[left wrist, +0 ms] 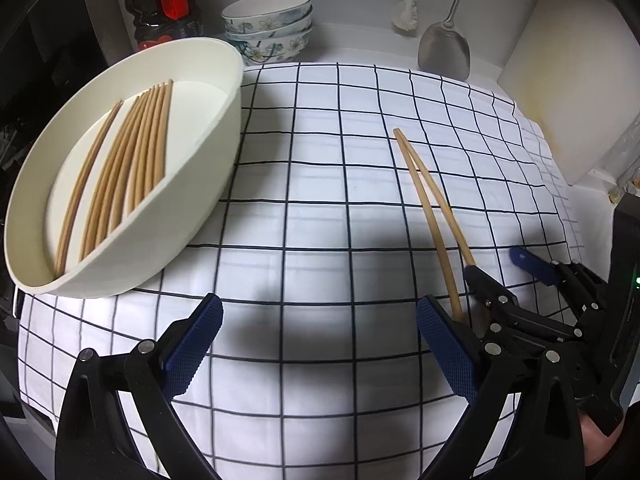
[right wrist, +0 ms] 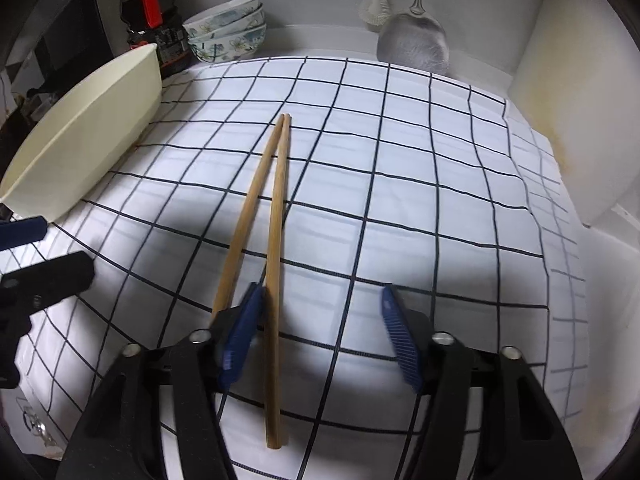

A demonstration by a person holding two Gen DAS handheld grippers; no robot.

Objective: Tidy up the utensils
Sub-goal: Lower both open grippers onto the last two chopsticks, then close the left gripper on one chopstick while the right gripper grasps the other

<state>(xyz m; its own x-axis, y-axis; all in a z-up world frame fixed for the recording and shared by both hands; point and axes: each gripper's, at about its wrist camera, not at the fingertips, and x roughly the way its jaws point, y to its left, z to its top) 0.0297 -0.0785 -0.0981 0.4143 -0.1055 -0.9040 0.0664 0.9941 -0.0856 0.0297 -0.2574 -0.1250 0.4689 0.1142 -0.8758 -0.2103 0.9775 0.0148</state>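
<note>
two chopsticks [right wrist: 276, 216] on checked cloth [right wrist: 400, 160] — right tool [right wrist: 320, 320] open astride one, left tool [left wrist: 320, 344] open, empty

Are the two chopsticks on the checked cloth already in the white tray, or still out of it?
Out. The two chopsticks lie on the checked cloth, apart from the white tray, which already holds a row of chopsticks.

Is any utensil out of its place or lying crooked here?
Yes. Two chopsticks lie loose on the checked cloth, tips together and near ends splayed, while the other chopsticks lie in the white oval dish.
</note>
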